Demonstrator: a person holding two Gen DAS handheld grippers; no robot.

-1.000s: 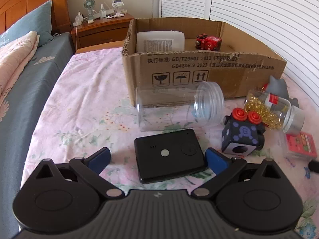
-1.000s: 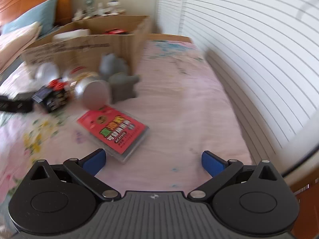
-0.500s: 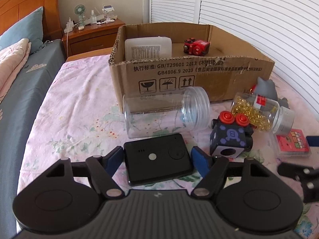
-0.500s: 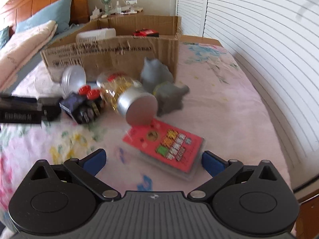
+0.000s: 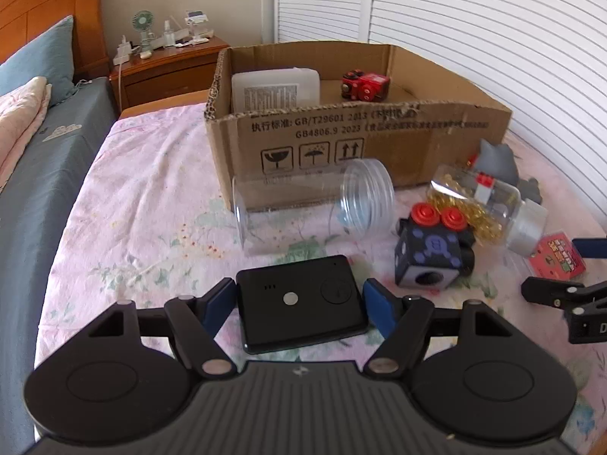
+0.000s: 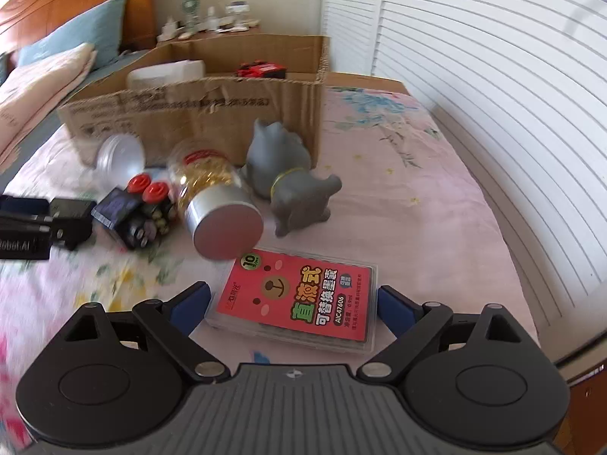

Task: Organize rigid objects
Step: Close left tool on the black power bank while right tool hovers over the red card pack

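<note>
Left tongs (image 5: pixel 299 301) clamped black device (image 5: pixel 301 305) lying on bed (image 5: pixel 151 204), near clear jar (image 5: pixel 311 204) and cardboard box (image 5: pixel 356 144). Right tongs (image 6: pixel 294 303) apart, straddling red refill case (image 6: pixel 297 303) flat on bed, pads not touching.

Black device (image 5: pixel 301 305), pink floral bedsheet (image 5: pixel 151 197)

1. Your left gripper (image 5: pixel 299 301) has a matte black ribbed body, with two round black discs on either side.
2. Its angled black link arms carry silver rivets and end in blue finger pads (image 5: pixel 376 306).
3. Your right gripper (image 6: pixel 292 305) looks identical (same blue pads, silver rivets, small logo on the ribbed centre).
4. White lettering marks its side in the left view.
</note>
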